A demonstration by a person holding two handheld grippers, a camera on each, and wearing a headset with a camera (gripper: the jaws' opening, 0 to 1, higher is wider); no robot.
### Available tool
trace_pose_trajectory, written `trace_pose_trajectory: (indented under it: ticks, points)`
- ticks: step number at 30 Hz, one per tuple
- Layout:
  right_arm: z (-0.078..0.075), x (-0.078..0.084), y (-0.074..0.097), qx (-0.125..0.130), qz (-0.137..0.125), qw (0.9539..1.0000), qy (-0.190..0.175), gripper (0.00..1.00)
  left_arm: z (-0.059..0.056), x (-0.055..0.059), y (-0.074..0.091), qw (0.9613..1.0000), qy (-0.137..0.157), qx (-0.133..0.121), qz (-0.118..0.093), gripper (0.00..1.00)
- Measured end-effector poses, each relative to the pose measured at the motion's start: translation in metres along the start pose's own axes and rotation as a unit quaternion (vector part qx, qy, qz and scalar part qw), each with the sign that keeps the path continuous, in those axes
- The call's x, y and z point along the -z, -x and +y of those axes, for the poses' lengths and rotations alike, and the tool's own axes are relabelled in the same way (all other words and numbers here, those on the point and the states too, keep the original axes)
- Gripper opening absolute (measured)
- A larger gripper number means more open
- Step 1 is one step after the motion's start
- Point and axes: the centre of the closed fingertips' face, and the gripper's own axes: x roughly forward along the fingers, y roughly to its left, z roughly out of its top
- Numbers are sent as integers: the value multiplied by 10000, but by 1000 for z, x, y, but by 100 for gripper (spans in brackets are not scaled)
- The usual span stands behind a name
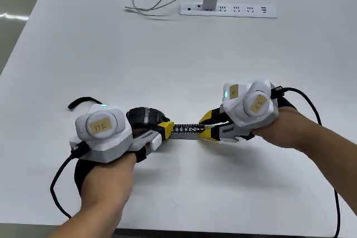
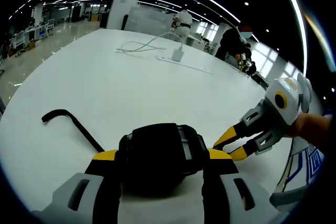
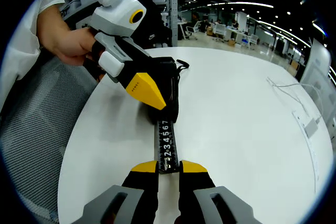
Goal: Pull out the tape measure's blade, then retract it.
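Left gripper (image 2: pixel 163 157): jaws clamped on tape measure (image 1: pixel 144 116) | right gripper (image 3: pixel 168 168): jaws pinching blade (image 3: pixel 166 140) end | both facing inward

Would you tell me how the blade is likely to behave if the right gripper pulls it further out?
The blade runs straight across the short gap to the case, so it is probably stiff; drawn much longer, it may sag or buckle. Held only by its end in the right gripper, it could slip and snap back.
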Motion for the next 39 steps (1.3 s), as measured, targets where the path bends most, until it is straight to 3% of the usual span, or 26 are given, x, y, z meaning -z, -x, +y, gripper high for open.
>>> trace_pose_trajectory:
  ticks: [39]
  points:
    - [3, -36, -36, -129, -270, 9995, -49, 11, 0, 0, -1, 10000, 12, -4, -4, 59]
